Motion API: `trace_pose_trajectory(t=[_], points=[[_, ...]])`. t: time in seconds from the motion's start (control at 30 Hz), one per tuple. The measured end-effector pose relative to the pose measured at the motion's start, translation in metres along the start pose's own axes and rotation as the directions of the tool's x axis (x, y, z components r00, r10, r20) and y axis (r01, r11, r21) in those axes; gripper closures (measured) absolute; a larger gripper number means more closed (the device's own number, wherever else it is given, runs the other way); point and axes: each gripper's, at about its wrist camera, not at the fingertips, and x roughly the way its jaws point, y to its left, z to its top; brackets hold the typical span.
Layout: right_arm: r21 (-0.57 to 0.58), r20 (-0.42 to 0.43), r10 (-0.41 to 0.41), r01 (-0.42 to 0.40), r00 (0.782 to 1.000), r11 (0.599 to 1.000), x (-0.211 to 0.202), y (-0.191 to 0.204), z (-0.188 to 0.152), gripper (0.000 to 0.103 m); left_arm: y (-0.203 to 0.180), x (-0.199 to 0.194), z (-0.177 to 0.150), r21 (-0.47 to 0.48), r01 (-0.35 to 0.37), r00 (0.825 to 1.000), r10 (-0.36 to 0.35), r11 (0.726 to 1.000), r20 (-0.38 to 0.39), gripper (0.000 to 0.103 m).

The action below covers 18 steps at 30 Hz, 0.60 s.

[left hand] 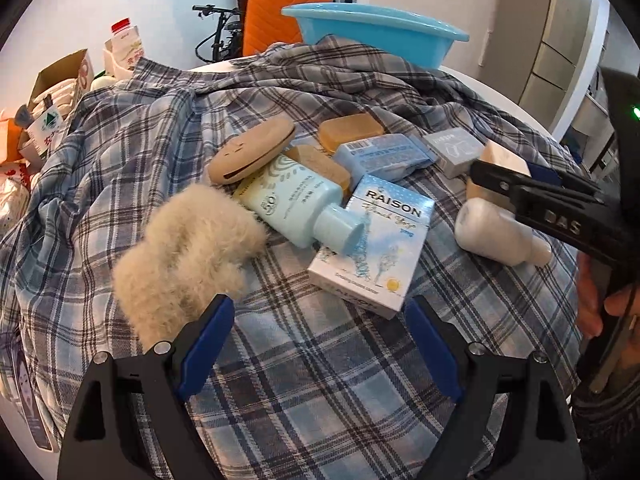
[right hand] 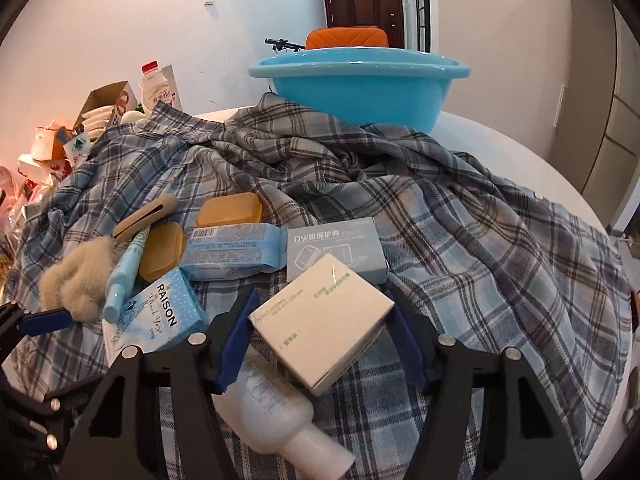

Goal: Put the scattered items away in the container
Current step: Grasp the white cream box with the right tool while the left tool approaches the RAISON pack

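A blue basin (right hand: 360, 80) stands at the far side of the table, also in the left wrist view (left hand: 376, 32). Scattered on a plaid cloth (right hand: 480, 240) lie a RAISON box (left hand: 374, 240), a light blue bottle (left hand: 296, 204), a fluffy beige item (left hand: 184, 256), two orange soaps (right hand: 230, 210), a blue wipes pack (right hand: 236, 250), a grey box (right hand: 336, 248) and a white bottle (right hand: 280, 412). My right gripper (right hand: 324, 332) is shut on a white cream box (right hand: 324, 328). My left gripper (left hand: 320, 344) is open and empty, just before the RAISON box.
A beige case (left hand: 252, 150) lies beside the soaps. Cartons, a drink bottle (right hand: 154, 84) and packets crowd the table's left side. An orange chair (right hand: 346, 38) and a bicycle stand behind the basin. Bare white table (right hand: 520, 148) shows at the right.
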Motion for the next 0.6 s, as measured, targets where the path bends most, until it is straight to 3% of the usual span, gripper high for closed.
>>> trace_pose_trajectory(t=[0.3, 0.5, 0.6], points=[[0.015, 0.027, 0.016, -0.016, 1.0, 1.0, -0.021, -0.005, -0.006, 0.04, -0.003, 0.002, 0.004, 0.013, 0.006, 1.0, -0.006, 1.0, -0.009, 0.014], [0.027, 0.029, 0.021, -0.022, 0.999, 0.999, -0.027, -0.011, -0.009, 0.04, -0.022, 0.01, 0.007, 0.061, 0.112, 0.993, -0.109, 0.992, -0.038, 0.014], [0.006, 0.026, 0.025, -0.025, 0.999, 1.0, -0.03, -0.01, -0.011, 0.04, -0.023, 0.021, 0.011, 0.067, 0.122, 0.991, -0.117, 0.99, -0.064, 0.014]])
